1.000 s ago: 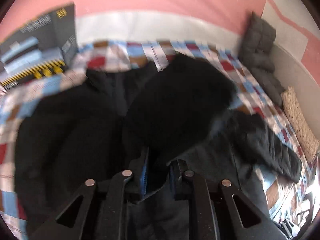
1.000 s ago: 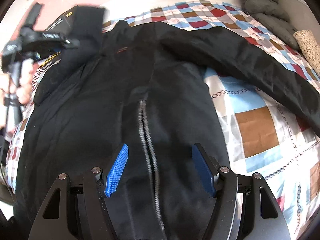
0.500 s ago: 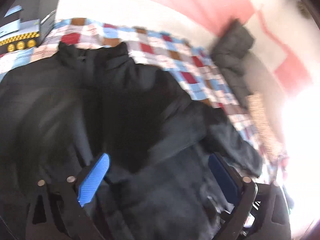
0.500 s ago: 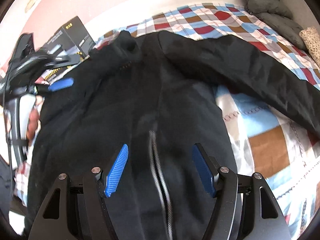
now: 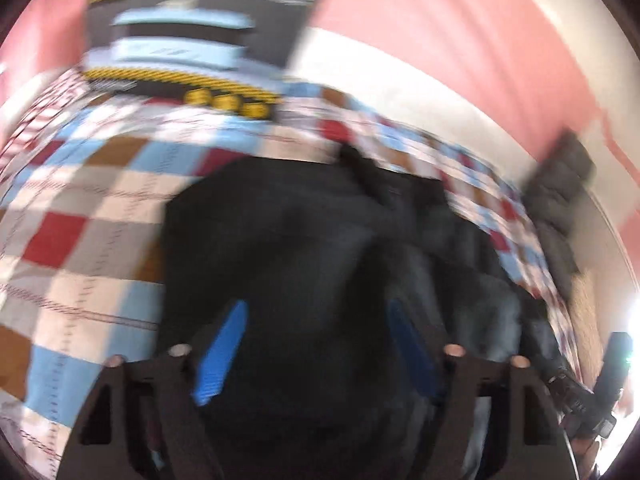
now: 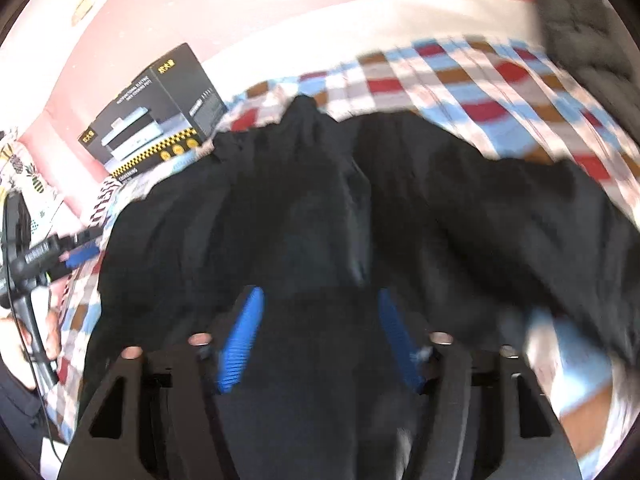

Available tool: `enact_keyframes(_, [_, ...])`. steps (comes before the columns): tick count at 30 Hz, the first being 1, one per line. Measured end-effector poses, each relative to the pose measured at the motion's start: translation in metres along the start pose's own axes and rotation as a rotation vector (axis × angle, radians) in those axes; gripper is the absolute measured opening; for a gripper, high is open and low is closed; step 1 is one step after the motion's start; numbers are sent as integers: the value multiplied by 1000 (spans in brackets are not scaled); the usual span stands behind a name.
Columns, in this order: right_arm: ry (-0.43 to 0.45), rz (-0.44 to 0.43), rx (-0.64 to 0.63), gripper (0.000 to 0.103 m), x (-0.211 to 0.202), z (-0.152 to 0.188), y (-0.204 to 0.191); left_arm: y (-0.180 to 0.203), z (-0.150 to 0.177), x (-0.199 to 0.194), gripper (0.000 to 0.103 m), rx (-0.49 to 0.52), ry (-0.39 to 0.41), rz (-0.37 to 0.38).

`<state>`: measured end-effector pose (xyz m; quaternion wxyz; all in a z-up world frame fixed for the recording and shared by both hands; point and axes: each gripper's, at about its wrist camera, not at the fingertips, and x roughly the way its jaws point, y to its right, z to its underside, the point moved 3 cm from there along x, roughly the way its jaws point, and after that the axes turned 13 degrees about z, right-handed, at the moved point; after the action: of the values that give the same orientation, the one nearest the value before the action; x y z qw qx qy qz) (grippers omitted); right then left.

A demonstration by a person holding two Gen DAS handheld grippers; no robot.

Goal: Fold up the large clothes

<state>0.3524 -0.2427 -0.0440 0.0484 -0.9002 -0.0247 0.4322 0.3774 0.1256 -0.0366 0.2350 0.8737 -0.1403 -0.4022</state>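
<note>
A large black jacket [image 6: 320, 208] lies spread on a checkered bedspread [image 6: 460, 80], collar toward the far wall. It also shows in the blurred left wrist view [image 5: 300, 248], with one sleeve folded over its body. My left gripper [image 5: 320, 320] is open and empty, low over the jacket's left side. It also shows at the left edge of the right wrist view [image 6: 76, 258]. My right gripper [image 6: 320, 316] is open and empty, just above the jacket's lower front. A sleeve [image 6: 540, 216] stretches out to the right.
A black printed box [image 6: 156, 120] stands on the bed at the far left, also in the left wrist view [image 5: 200, 36]. A grey quilted garment [image 5: 560, 200] leans on the wall at the right. A pink and white wall [image 6: 280, 12] runs behind the bed.
My left gripper let go of the sleeve it held, opened, and swung left toward the bed's left side. My right gripper moved forward over the jacket, staying open.
</note>
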Motion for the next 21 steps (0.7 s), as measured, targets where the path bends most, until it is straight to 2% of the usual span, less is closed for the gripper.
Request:
enact_keyframes(2, [15, -10, -15, 43, 13, -16, -12, -22, -5, 4, 44, -42, 9, -26])
enact_keyframes(4, [9, -12, -33, 36, 32, -26, -21, -37, -8, 13, 34, -63, 11, -32])
enact_keyframes(5, [-9, 17, -54, 31, 46, -28, -23, -38, -9, 20, 31, -54, 6, -37])
enact_keyframes(7, [-88, 67, -64, 29, 78, -20, -18, -36, -8, 40, 31, -3, -17, -53])
enact_keyframes(8, [-111, 54, -46, 28, 87, -14, -13, -34, -5, 51, 31, 30, -40, -67])
enact_keyframes(10, [-94, 37, -34, 28, 91, -7, -8, -37, 1, 72, 32, 76, -79, -98])
enact_keyframes(12, [-86, 62, -57, 28, 87, -6, -10, -38, 7, 79, 32, 112, -62, -108])
enact_keyframes(16, [-93, 121, -94, 28, 70, -8, -15, -29, 13, 62, 32, 85, -55, -99])
enact_keyframes(21, [-73, 147, -88, 30, 24, 9, -2, 3, 44, 18, 32, 93, -64, -47])
